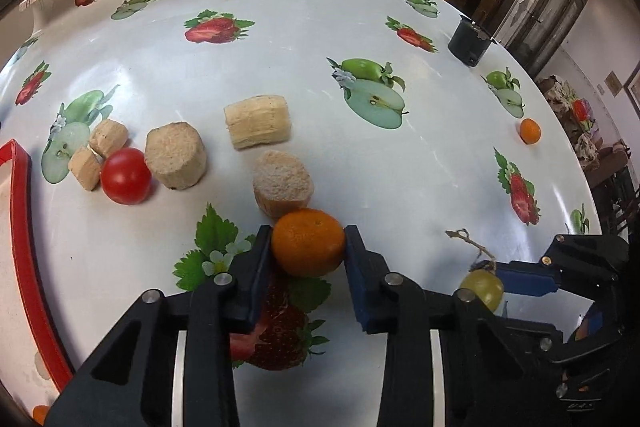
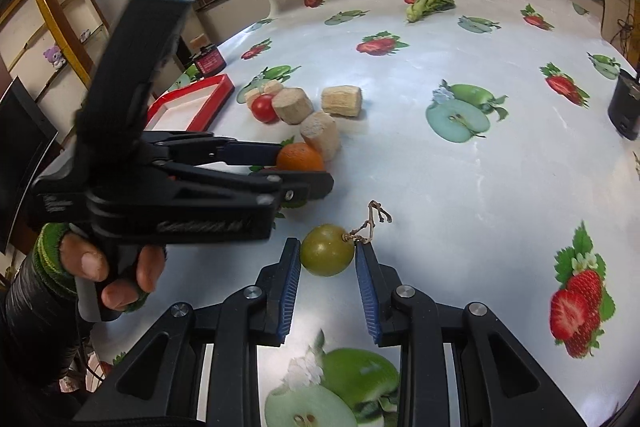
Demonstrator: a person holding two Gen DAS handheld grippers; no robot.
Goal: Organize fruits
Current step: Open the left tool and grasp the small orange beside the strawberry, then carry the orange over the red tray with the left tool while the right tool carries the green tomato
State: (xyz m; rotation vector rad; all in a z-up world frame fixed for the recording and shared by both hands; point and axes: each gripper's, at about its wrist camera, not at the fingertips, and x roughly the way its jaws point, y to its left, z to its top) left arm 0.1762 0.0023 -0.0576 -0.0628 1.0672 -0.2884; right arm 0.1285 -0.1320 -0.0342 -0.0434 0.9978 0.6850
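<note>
L gripper (image 1: 308, 247) clamped on small orange (image 1: 308, 247) w/ both pads touching its sides – lift straight up to clear the cut piece (image 1: 283, 190) just ahead, then carry to red tray (image 1: 20, 211) far left. R gripper (image 2: 328, 259) low, level, jaws apart around green grape (image 2: 327, 255), stem at right pad – squeeze gently.

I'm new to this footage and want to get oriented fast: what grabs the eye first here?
First, the orange pinched between the fingers of the left tool, near the table's front. Just to its right, the right tool brackets a green grape with a dry stem; whether it grips is unclear. Behind them, a red tomato sits among tan cut pieces beside a red tray.
</note>
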